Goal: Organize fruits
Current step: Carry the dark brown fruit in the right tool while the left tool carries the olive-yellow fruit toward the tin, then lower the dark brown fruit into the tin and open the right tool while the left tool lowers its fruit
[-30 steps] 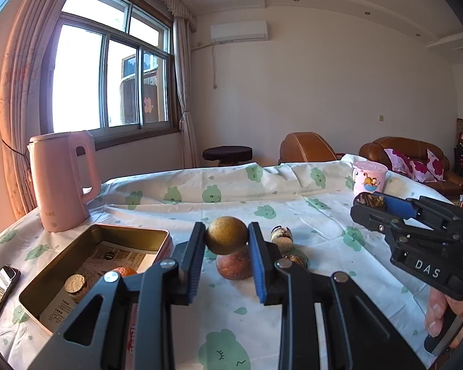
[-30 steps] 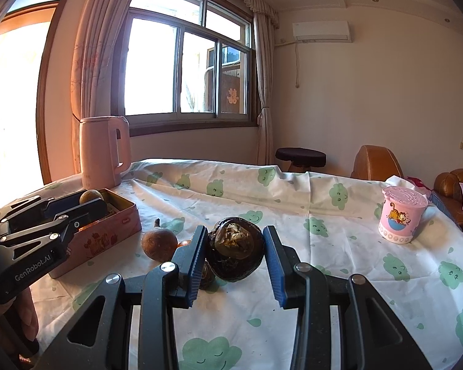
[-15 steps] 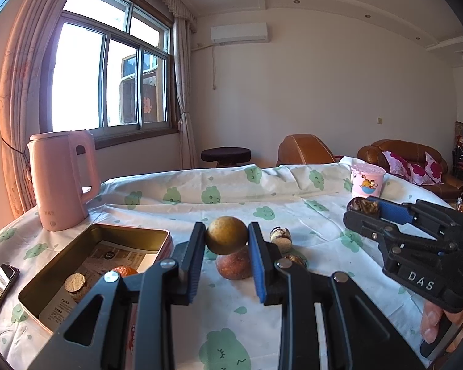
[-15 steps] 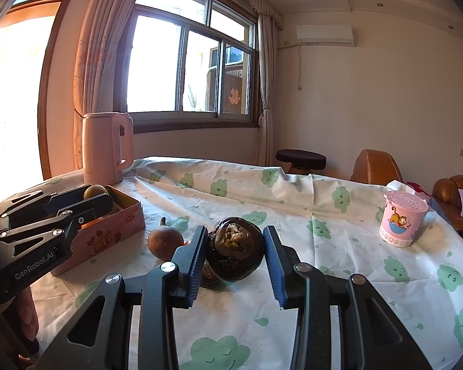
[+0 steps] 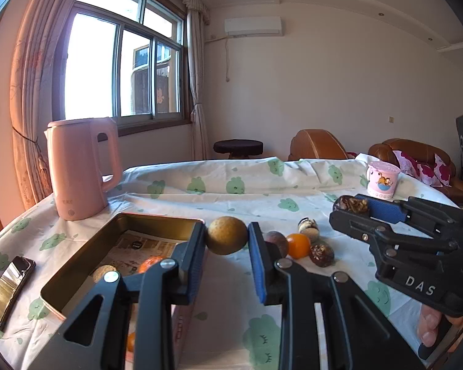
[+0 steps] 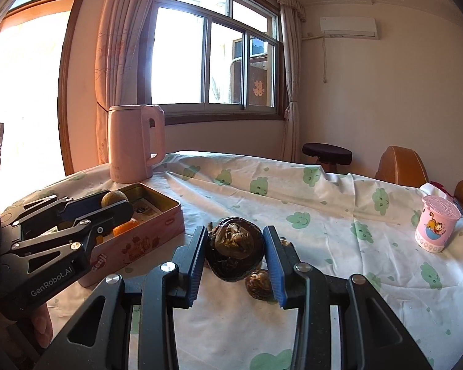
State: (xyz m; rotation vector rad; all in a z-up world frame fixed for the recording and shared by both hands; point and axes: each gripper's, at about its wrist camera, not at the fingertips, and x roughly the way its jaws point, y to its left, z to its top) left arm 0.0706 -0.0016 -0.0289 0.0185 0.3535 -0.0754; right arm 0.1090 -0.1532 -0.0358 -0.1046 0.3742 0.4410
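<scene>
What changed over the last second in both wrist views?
Both grippers carried their fruit toward the tin box: the left gripper with the tan fruit now reaches its near corner; the right gripper, gripping the dark fruit, followed. Neither grip changed; loose fruits stayed put.

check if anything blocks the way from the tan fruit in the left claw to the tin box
Nothing visible does. The left claw is shut on the tan fruit right at the open tin box's near corner. The box has no lid on; only an orange fruit and a pale one lie inside.
</scene>
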